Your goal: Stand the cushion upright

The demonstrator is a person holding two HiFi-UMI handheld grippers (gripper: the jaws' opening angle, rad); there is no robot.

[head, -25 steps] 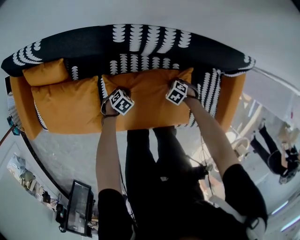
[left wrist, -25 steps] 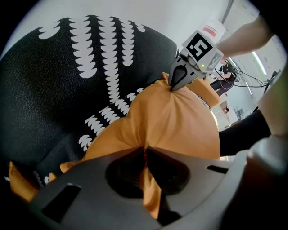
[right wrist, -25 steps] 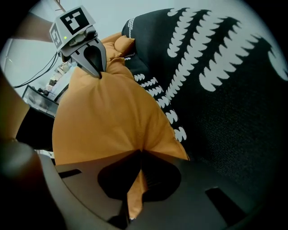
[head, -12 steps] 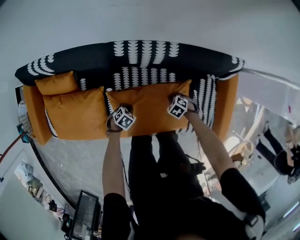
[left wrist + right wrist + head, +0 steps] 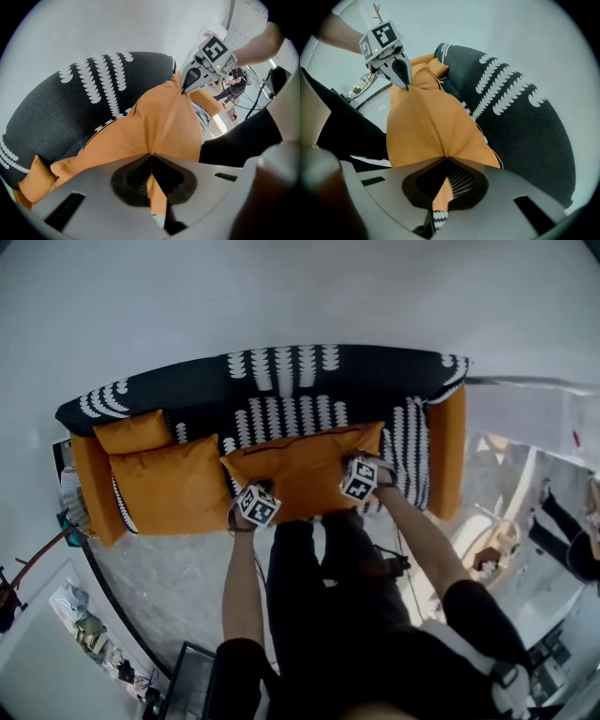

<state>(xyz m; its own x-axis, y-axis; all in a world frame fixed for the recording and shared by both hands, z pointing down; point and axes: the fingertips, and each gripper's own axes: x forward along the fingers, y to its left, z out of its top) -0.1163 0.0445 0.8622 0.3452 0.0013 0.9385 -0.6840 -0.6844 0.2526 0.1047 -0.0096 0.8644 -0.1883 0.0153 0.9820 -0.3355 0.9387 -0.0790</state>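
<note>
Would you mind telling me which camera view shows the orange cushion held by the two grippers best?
The head view: nearly the whole orange cushion shows against the sofa. The left gripper view and the right gripper view each show only the pinched edge and one foreshortened face.

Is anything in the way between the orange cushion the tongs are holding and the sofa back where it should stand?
Nothing visible is. The left tongs and right tongs are each shut on the cushion. The sofa back right behind it is bare. The other orange cushions sit off to one side.
</note>
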